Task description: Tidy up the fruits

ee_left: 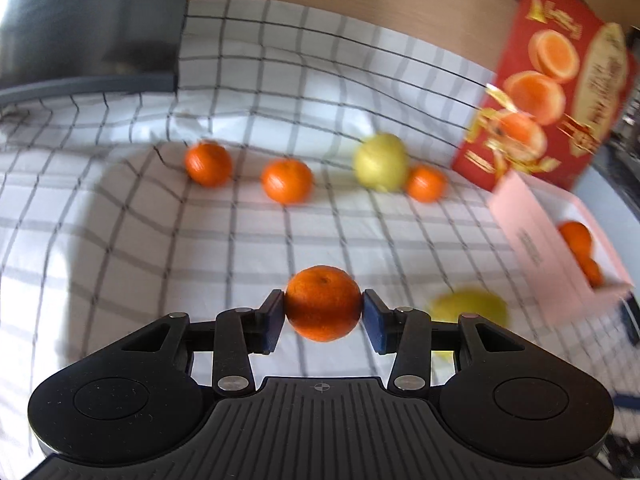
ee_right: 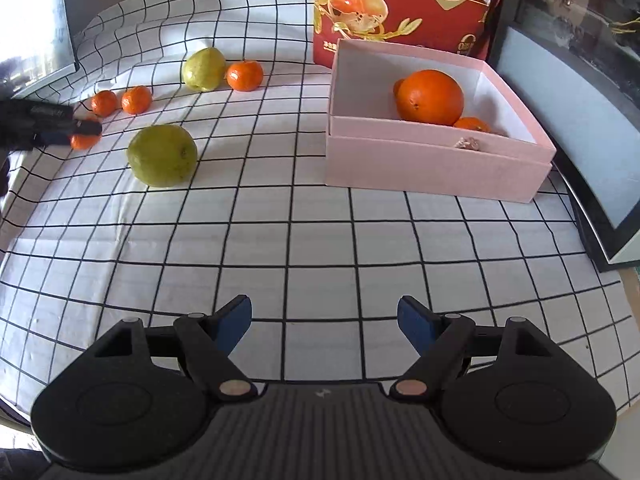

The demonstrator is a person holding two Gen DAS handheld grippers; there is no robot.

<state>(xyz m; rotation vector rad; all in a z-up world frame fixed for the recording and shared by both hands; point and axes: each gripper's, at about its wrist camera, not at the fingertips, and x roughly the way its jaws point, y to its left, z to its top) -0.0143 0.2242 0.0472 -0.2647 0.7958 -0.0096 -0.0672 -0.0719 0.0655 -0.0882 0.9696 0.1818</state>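
Box right w/ orange inside; pears, mandarins left on cloth.

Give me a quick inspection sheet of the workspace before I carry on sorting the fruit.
Surface: white checked cloth, wrinkled at the far left.
Job's things: pink box holds a large orange and smaller ones; three mandarins and two green fruits lie loose on the cloth.
Clutter: small pale scrap inside the box.
Grippers: left gripper is clamped on a mandarin; right gripper is open and empty over bare cloth.
Cables: nothing seen.
Surroundings: red printed package stands behind the box; dark framed panel at right; dark screen at far left.
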